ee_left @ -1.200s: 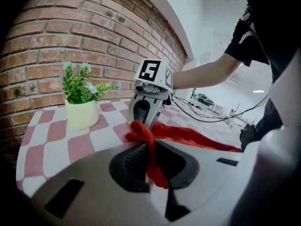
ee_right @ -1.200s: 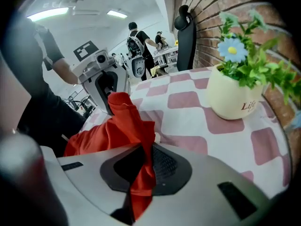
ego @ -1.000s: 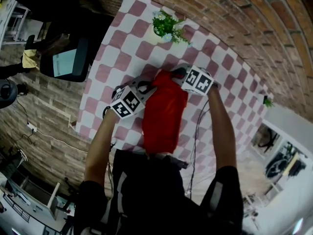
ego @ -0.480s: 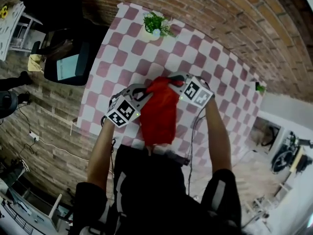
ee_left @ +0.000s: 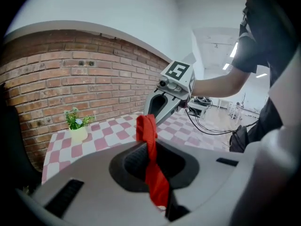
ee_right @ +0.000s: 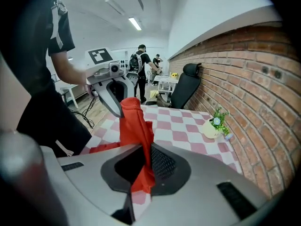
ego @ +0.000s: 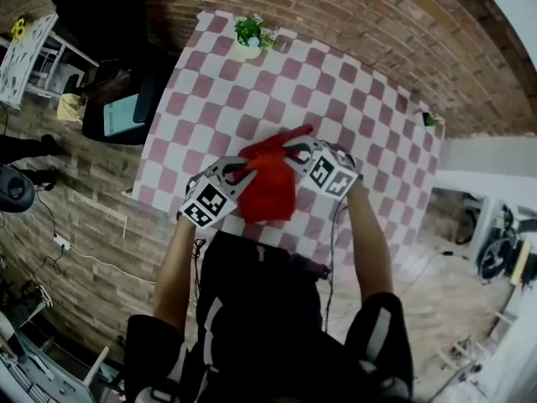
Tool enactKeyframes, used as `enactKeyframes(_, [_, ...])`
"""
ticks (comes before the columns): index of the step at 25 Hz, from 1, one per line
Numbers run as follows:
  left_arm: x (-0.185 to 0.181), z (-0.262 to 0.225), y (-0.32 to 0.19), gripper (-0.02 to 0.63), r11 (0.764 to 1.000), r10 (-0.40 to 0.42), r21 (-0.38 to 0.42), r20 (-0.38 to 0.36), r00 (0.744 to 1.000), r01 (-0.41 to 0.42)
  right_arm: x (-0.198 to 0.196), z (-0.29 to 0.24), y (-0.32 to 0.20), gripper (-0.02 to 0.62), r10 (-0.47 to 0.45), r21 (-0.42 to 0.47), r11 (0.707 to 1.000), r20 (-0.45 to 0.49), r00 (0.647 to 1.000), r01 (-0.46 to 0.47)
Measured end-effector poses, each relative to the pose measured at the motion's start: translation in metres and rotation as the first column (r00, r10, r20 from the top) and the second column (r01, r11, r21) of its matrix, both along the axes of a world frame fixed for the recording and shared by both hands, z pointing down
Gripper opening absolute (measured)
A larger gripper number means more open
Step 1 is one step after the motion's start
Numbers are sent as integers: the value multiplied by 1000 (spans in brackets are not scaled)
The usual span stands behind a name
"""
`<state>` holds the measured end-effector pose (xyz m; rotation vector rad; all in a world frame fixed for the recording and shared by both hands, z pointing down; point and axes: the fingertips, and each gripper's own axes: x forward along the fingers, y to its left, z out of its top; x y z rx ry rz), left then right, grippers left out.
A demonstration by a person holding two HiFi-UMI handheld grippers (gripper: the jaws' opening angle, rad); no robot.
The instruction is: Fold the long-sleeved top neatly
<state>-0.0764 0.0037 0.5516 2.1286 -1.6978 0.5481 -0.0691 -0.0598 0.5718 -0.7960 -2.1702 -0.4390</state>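
The red long-sleeved top (ego: 270,183) hangs bunched between my two grippers above the pink-and-white checked table (ego: 336,99). My left gripper (ego: 245,169) is shut on one edge of the top (ee_left: 151,159), the cloth pinched between its jaws. My right gripper (ego: 292,151) is shut on the other edge of the top (ee_right: 136,140). A sleeve trails up and to the right from the bundle in the head view. In each gripper view the other gripper shows just beyond the cloth. The lower part of the garment lies toward the table's near edge.
A small potted plant (ego: 249,34) stands at the far left of the table, next to the brick wall (ego: 377,23). A black chair with a screen (ego: 122,112) sits left of the table. Cables (ego: 331,242) hang off the near table edge. People stand in the room beyond.
Both grippers have risen and come toward me with the top. The cloth, earlier spread long on the table, is now gathered into a shorter hanging bundle.
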Motion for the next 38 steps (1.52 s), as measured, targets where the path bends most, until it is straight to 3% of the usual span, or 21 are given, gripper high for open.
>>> enactKeyframes(7, [71, 24, 44, 29, 999, 13, -52, 24, 1000, -12, 82, 24, 43, 31, 2, 12, 1000, -32, 999, -2])
enactKeyframes(13, [108, 54, 77, 31, 994, 3, -106, 2, 1000, -3, 130, 53, 83, 31, 18, -14, 1000, -59, 998, -19])
enactKeyframes(24, [124, 79, 110, 31, 987, -1, -164, -7, 1000, 0, 169, 81, 131, 31, 57, -67, 996, -107, 993, -65])
enactKeyframes(30, [134, 101, 123, 31, 977, 58, -203, -68, 996, -71, 178, 104, 144, 31, 118, -39, 991, -152, 981, -125])
enactKeyframes(34, [135, 107, 135, 110, 963, 126, -224, -118, 985, -150, 181, 123, 152, 31, 158, -23, 986, -212, 964, -167])
enactKeyframes(38, [132, 104, 146, 141, 956, 164, -221, -141, 976, -192, 189, 134, 156, 32, 206, 1, 977, -255, 945, -213])
